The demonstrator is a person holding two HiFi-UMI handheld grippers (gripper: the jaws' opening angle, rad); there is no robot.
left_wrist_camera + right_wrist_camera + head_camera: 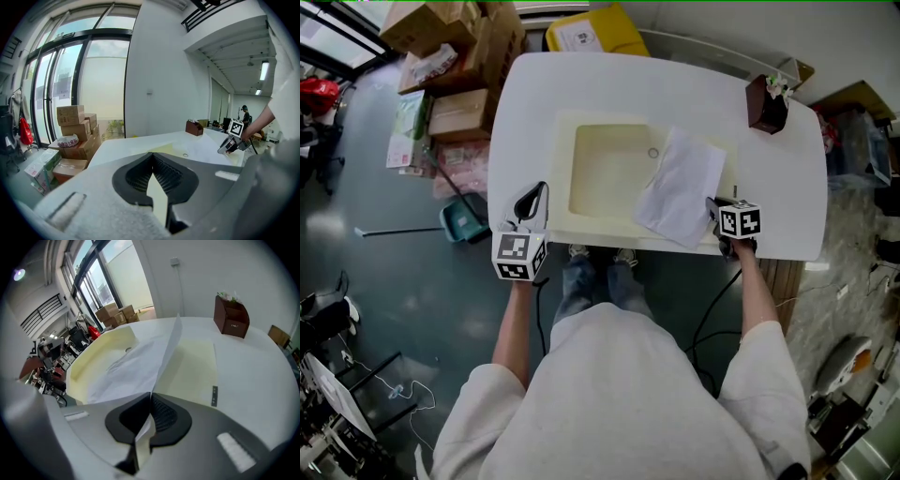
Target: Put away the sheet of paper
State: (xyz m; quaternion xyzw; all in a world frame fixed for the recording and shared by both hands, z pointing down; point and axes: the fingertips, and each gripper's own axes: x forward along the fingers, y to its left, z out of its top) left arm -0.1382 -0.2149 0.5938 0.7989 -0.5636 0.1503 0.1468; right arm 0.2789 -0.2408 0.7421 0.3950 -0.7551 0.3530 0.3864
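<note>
The sheet of paper (pixel 680 186) is pinched at its near edge by the right gripper (pixel 712 208), whose fingers (pixel 165 414) are closed on it, with a corner of the sheet passing back between them. From those fingers the sheet runs ahead and to the left. Its long axis points away from the person and leans a little to the right at the far end. In the right gripper view it stands up in a soft ridge straight ahead of the fingertips, and most of it falls off to their left. That part drapes over the right rim of the cream basin (pixel 561 150) and partly over its hollow, short of the drain hole (pixel 652 153). The left gripper (pixel 540 187) sits well to the left of the sheet, across the basin and near the front edge of the white table (pixel 581 80). Its fingers (pixel 164 176) are together with nothing between them. The right hand is therefore the only one on the sheet, and the nearer by far. Held by one edge, the limp paper will probably trail and sag to the left of the fingers when lifted, so it should come up clear of the basin rim. A brown box (pixel 766 105) stands ahead and to the right of the right fingers, well apart. Nothing here shows where the sheet is meant to go.
</note>
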